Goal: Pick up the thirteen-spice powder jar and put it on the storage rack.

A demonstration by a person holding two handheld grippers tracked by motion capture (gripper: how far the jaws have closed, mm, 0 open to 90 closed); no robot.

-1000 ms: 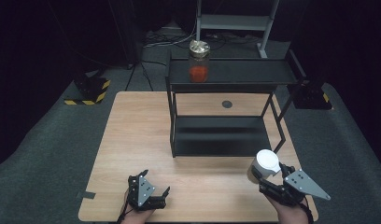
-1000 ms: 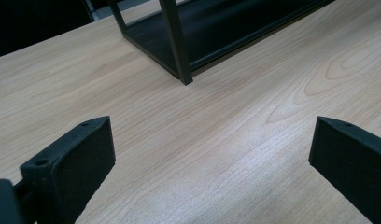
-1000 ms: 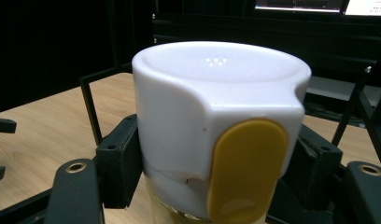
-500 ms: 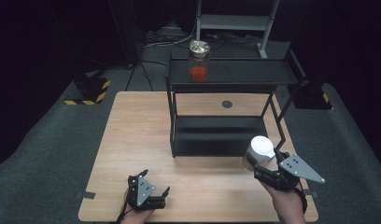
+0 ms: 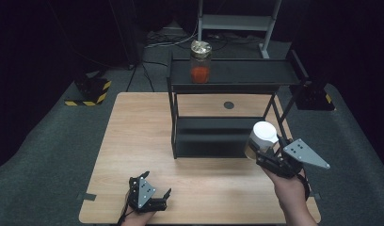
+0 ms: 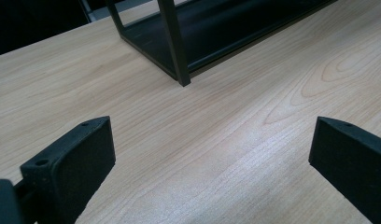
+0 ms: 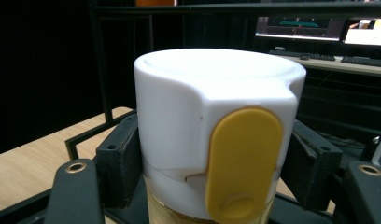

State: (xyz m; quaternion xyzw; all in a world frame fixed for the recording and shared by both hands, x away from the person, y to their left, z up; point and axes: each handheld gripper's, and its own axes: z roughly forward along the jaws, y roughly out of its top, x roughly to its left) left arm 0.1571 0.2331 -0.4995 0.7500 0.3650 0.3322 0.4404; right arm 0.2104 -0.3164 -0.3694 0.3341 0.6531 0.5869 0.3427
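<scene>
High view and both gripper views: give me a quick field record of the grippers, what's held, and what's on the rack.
left gripper: open, low over the table near its front edge, holding nothing
right gripper: shut on the bottle, raised in front of the rack
bottle: white cap with yellow tab, upright between the fingers
rack top shelf: jar with red contents, at the left end
rack lower shelf: looks bare, dark

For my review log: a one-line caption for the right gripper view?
Right tongs shut on a white-capped jar before the black shelf rack.
</scene>
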